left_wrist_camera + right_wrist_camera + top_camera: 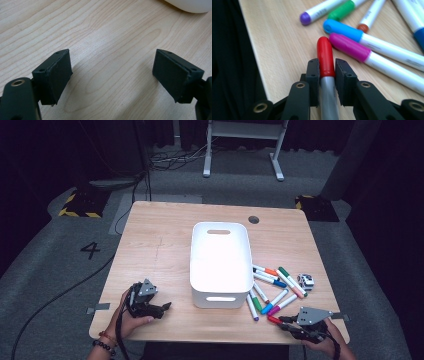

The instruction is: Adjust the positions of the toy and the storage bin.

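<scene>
My right gripper (326, 68) is shut on a red-capped marker (325, 57), its pads pressing both sides of the cap near the table's front edge; in the high view this gripper (286, 321) sits at the front right with the red marker (274, 319) poking out toward the left. Several other markers lie fanned out beside it: pink (348, 46), blue (342, 29), green (342, 10) and purple (305, 18). A white bin (220, 265) stands in the table's middle. My left gripper (112, 72) rests open over bare wood at the front left (162, 309), nothing between its fingers.
A small black-and-white object (305, 281) lies right of the markers. The wooden table (160, 245) has a round hole (253, 219) at its back right. The bin's rounded corner (190, 6) shows beyond my left gripper. Dark floor and cables surround the table.
</scene>
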